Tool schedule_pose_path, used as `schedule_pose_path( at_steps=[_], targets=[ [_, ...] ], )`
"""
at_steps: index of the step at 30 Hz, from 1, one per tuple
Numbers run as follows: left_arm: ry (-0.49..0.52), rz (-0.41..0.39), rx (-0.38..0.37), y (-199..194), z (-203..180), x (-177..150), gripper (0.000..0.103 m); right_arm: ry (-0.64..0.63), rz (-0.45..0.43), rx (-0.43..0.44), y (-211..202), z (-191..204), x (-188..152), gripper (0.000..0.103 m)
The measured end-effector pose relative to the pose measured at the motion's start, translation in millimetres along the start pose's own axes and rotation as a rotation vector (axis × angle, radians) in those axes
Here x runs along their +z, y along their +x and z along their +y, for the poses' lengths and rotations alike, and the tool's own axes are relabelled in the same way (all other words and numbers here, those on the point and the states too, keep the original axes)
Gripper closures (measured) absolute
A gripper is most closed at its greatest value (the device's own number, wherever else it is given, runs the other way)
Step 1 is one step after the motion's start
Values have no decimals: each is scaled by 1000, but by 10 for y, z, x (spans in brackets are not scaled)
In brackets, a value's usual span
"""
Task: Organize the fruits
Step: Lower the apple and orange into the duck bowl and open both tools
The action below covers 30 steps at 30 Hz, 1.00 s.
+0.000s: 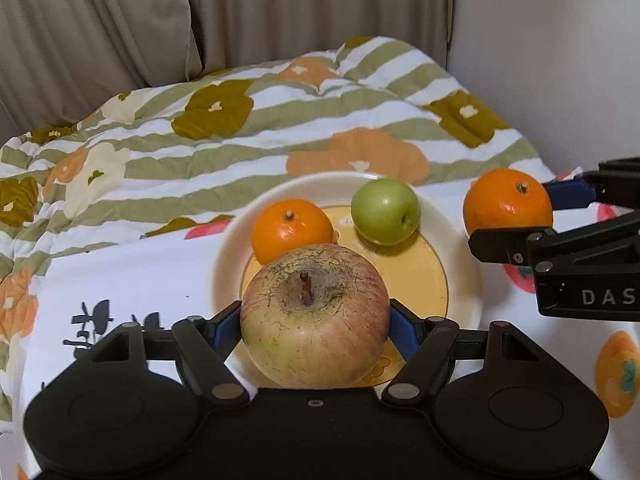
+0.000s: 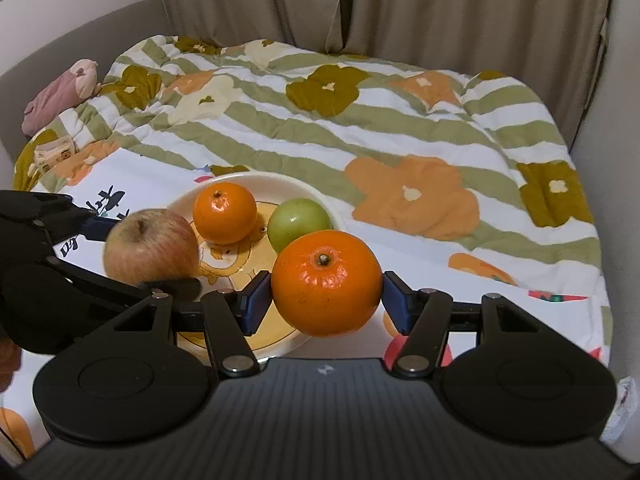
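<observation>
My left gripper is shut on a large reddish-yellow apple and holds it over the near rim of a cream and yellow plate. On the plate lie an orange and a green apple. My right gripper is shut on a second orange, held just right of the plate. In the right wrist view the apple and left gripper show at the left, with the plate's orange and green apple behind. The right gripper and its orange show at the right of the left wrist view.
The plate rests on a white fruit-printed cloth over a bed. A striped floral quilt lies bunched behind it. Curtains and a wall stand beyond. A pink soft toy lies far left.
</observation>
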<state>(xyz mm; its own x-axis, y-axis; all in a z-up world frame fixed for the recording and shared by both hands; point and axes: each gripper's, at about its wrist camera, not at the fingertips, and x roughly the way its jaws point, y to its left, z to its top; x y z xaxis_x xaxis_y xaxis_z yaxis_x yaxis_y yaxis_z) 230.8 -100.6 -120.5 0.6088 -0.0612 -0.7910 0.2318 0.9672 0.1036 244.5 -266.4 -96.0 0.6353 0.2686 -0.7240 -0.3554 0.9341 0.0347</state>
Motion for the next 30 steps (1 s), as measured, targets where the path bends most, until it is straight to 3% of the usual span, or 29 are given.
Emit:
schedule_pose_path(
  at_steps=[16, 20, 30],
  targets=[
    [54, 39, 64, 296, -197, 62, 24, 0, 33, 51, 285, -110, 29, 28],
    [82, -10, 72, 132, -218, 41, 9, 2, 32, 53, 291, -102, 35, 28],
    [34, -20, 57, -161, -174, -78, 9, -14, 55, 91, 380, 30, 66, 28]
  ],
)
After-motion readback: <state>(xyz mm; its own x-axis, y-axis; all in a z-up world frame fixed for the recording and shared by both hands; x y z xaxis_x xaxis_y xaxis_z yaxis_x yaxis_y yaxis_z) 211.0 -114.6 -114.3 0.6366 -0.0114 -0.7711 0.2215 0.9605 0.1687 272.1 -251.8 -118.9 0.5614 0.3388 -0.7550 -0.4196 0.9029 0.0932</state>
